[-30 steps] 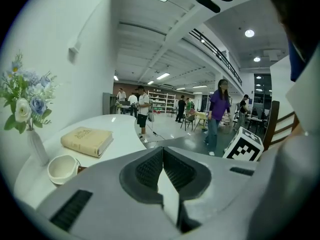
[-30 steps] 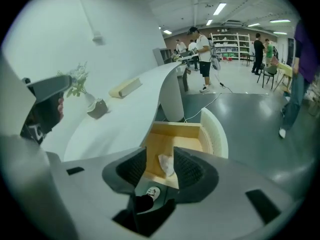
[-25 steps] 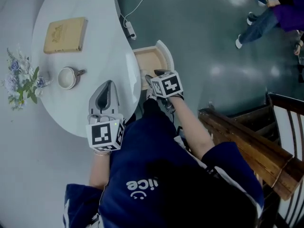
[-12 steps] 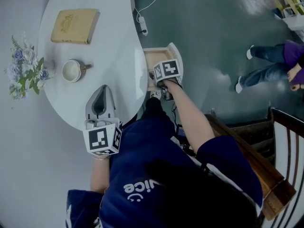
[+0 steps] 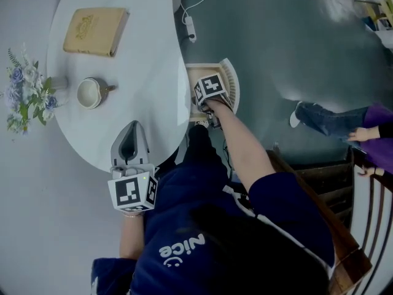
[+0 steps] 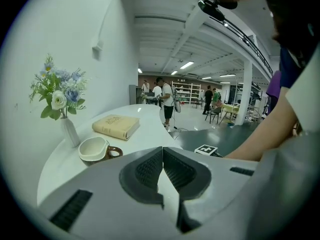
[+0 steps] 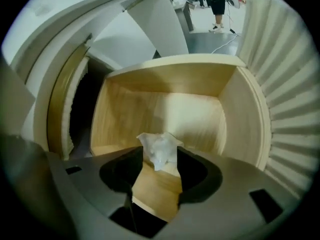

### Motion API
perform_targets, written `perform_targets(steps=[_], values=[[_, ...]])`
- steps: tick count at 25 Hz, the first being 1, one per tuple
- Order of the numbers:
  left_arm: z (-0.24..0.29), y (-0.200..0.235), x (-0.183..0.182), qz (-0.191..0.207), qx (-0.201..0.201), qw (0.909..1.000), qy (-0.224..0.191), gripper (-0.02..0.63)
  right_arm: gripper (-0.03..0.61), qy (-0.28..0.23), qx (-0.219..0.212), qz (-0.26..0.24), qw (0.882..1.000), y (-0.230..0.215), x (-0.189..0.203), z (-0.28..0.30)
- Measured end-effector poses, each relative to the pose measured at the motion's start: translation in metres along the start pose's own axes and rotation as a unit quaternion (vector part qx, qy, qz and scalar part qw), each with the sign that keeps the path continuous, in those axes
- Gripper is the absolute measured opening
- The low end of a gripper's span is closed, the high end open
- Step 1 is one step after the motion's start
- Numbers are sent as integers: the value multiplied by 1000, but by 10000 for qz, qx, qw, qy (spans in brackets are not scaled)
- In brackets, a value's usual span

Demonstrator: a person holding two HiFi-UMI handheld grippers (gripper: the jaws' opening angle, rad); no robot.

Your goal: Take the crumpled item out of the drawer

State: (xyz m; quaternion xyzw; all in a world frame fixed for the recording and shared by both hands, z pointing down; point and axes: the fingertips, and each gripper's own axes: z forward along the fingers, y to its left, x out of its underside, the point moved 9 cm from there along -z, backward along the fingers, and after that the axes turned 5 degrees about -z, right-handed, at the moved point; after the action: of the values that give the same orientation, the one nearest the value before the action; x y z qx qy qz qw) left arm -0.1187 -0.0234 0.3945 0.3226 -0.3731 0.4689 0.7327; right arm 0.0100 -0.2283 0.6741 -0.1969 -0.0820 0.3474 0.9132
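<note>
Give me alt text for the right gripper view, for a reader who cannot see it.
The right gripper has its jaws closed on a crumpled white item, held between the tips inside an open, light wooden drawer. The rest of the drawer appears bare, and a white curved table edge arcs above it.

The drawer (image 7: 165, 111) is pale wood, smooth with a soft sheen. The wad (image 7: 160, 146) looks thin, white and creased (paper or film, hard to tell). The table (image 5: 147, 60) is glossy white; the floor (image 5: 288, 48) dark and polished. The left gripper's (image 6: 163, 166) pads (image 6: 145, 171) are ribbed matt black.
</note>
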Motion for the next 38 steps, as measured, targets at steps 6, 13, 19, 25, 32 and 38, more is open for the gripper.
perform_targets(steps=[6,13,19,25,32,38], values=[[5,0,5,-21,-143,9997,177,5,230,325,41,-71,9994,-8,-5,26],[8,2,14,19,-263,9987,442,5,244,571,-13,-1,9984,-12,-6,44],[15,-2,17,66,-171,9981,580,5,235,462,-29,121,9989,-15,-4,46],[20,-9,16,201,-20,9978,638,5,147,305,95,-35,9995,-14,0,49],[20,-7,15,296,42,9974,652,5,80,78,15,156,9998,-15,2,43],[22,-6,15,353,214,9973,606,5,71,-231,107,318,9992,-16,-1,29]])
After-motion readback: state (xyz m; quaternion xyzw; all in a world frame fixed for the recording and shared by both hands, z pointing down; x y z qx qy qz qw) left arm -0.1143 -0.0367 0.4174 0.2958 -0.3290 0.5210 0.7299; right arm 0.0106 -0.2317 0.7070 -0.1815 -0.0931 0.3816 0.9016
